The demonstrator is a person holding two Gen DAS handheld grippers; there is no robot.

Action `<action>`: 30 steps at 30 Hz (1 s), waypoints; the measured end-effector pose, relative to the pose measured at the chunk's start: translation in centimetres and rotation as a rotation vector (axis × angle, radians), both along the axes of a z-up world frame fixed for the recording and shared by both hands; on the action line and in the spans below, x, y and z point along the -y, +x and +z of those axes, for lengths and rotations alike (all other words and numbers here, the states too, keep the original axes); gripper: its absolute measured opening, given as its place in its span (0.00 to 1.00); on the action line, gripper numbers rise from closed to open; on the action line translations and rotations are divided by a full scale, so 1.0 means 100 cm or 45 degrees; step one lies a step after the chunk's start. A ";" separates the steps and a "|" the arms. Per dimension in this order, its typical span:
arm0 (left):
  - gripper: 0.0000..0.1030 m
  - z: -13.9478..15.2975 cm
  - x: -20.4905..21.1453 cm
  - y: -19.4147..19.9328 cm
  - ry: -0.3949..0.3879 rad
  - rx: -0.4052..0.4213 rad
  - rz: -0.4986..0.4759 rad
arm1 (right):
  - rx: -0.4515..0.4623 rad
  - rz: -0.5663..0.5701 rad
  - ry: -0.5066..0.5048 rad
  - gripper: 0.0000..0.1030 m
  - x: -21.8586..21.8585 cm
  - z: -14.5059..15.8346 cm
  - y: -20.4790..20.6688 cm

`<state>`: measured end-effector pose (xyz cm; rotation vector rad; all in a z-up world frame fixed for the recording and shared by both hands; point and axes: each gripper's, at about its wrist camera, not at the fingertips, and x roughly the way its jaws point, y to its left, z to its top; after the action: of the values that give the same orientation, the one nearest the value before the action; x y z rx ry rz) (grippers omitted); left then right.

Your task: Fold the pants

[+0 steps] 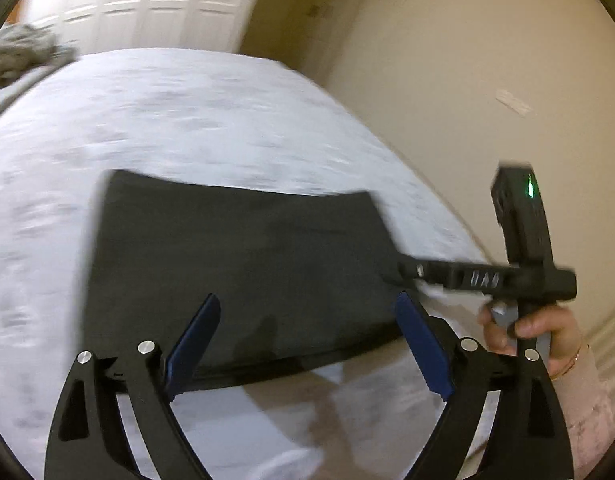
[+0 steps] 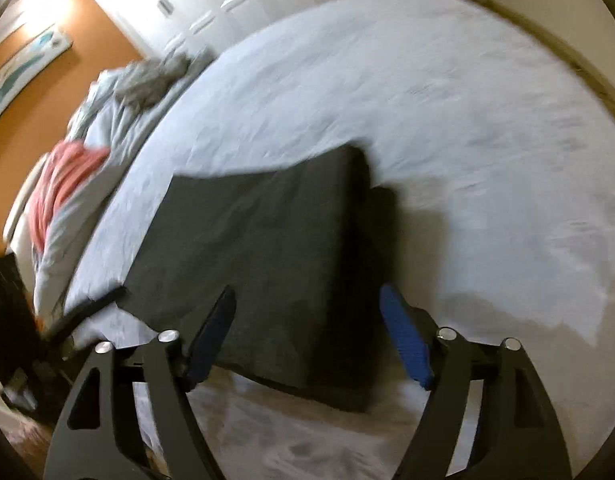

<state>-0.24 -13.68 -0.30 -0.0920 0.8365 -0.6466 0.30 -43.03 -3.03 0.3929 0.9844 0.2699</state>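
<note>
The dark grey pants [image 1: 243,264] lie folded into a flat rectangle on the white bed [image 1: 187,120]. My left gripper [image 1: 307,299] hangs over the near edge of the pants, its blue pads [image 1: 195,344] spread wide with nothing pinched between them. At the right edge of the pants, a hand [image 1: 535,328] holds the right gripper [image 1: 407,271]. In the right wrist view the pants [image 2: 259,240] lie under my right gripper [image 2: 307,293], whose jaws stand apart and clear of the cloth. A black finger of the left gripper [image 2: 103,300] shows at the left corner of the pants.
A crumpled grey garment [image 2: 155,76] and a red one [image 2: 63,184] lie on bedding at the bed's far left. White closet doors [image 1: 147,0] stand behind the bed, with a beige wall [image 1: 467,60] to the right. A dark piece of furniture [image 2: 7,312] stands beside the bed.
</note>
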 end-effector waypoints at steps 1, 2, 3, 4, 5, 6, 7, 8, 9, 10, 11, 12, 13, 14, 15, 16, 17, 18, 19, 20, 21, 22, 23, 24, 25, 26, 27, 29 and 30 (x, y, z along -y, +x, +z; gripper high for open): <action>0.84 0.000 -0.019 0.005 0.030 -0.008 0.072 | -0.048 0.042 -0.043 0.25 -0.012 -0.009 0.008; 0.84 -0.001 -0.031 0.009 0.042 -0.017 0.119 | -0.064 0.043 -0.121 0.20 -0.020 -0.010 0.009; 0.84 -0.001 -0.044 0.012 0.048 -0.028 0.168 | -0.039 0.052 -0.156 0.12 -0.025 -0.003 0.010; 0.84 -0.002 -0.057 0.014 0.049 -0.041 0.214 | 0.020 0.059 -0.130 0.10 -0.025 0.014 0.006; 0.84 -0.004 -0.072 0.017 0.038 -0.061 0.268 | 0.089 0.049 -0.072 0.09 -0.019 0.033 -0.002; 0.84 -0.007 -0.085 0.021 0.027 -0.088 0.314 | 0.132 0.031 -0.035 0.09 -0.012 0.044 -0.009; 0.84 -0.012 -0.096 0.025 0.014 -0.121 0.346 | 0.150 0.007 -0.033 0.10 -0.006 0.047 -0.013; 0.84 -0.017 -0.101 0.030 0.002 -0.150 0.364 | 0.117 -0.032 -0.102 0.13 -0.002 0.037 -0.013; 0.84 -0.023 -0.107 0.035 -0.018 -0.180 0.376 | 0.038 -0.045 -0.179 0.19 0.000 0.019 -0.010; 0.84 -0.029 -0.112 0.040 -0.049 -0.214 0.381 | -0.088 -0.057 -0.256 0.27 0.001 -0.008 -0.004; 0.84 -0.033 -0.116 0.043 -0.081 -0.241 0.381 | -0.103 -0.082 -0.250 0.35 0.004 -0.015 -0.005; 0.84 -0.038 -0.118 0.047 -0.128 -0.275 0.375 | -0.087 -0.130 -0.234 0.54 0.008 -0.013 -0.008; 0.84 -0.041 -0.120 0.049 -0.174 -0.301 0.363 | -0.074 -0.189 -0.219 0.73 0.013 -0.004 -0.013; 0.84 -0.049 -0.120 0.053 -0.240 -0.351 0.342 | -0.049 -0.223 -0.196 0.80 0.017 0.001 -0.019; 0.84 -0.056 -0.118 0.056 -0.265 -0.394 0.340 | -0.021 -0.246 -0.165 0.83 0.021 0.004 -0.023; 0.84 -0.064 -0.116 0.060 -0.284 -0.436 0.343 | -0.016 -0.253 -0.129 0.83 0.022 0.004 -0.026; 0.84 -0.078 -0.112 0.066 -0.312 -0.497 0.335 | -0.063 -0.244 -0.064 0.83 0.022 -0.003 -0.025; 0.84 -0.085 -0.110 0.071 -0.315 -0.498 0.350 | -0.094 -0.240 -0.022 0.83 0.024 -0.012 -0.021; 0.84 -0.084 -0.109 0.070 -0.334 -0.457 0.356 | -0.137 -0.236 0.026 0.83 0.023 -0.023 -0.016; 0.82 -0.081 -0.106 0.070 -0.352 -0.391 0.332 | -0.188 -0.223 0.063 0.84 0.020 -0.036 -0.010; 0.44 -0.081 -0.100 0.072 -0.348 -0.382 0.289 | -0.174 -0.228 0.036 0.82 0.017 -0.042 -0.005; 0.18 -0.083 -0.094 0.077 -0.326 -0.399 0.237 | -0.123 -0.217 -0.029 0.49 0.010 -0.040 -0.003; 0.13 -0.081 -0.093 0.079 -0.307 -0.402 0.217 | -0.098 -0.130 -0.043 0.37 -0.002 -0.030 0.000; 0.10 -0.074 -0.098 0.079 -0.344 -0.394 0.202 | -0.089 -0.136 -0.030 0.28 -0.006 -0.021 0.002; 0.08 -0.063 -0.105 0.078 -0.380 -0.385 0.193 | -0.057 -0.142 -0.020 0.26 -0.013 -0.008 -0.001; 0.08 -0.045 -0.113 0.073 -0.408 -0.366 0.172 | 0.032 -0.112 -0.039 0.25 -0.023 0.017 -0.008; 0.08 -0.027 -0.121 0.067 -0.418 -0.339 0.154 | 0.090 -0.084 -0.040 0.25 -0.029 0.032 -0.016; 0.08 0.006 -0.143 0.047 -0.371 -0.251 0.157 | 0.164 -0.009 -0.003 0.25 -0.048 0.057 -0.036; 0.09 0.013 -0.155 0.041 -0.338 -0.250 0.172 | 0.158 0.024 0.003 0.28 -0.057 0.057 -0.042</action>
<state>3.81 1.77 0.98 -0.4548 0.9207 -0.6247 -3.95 -37.31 2.63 0.3649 0.8668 0.3090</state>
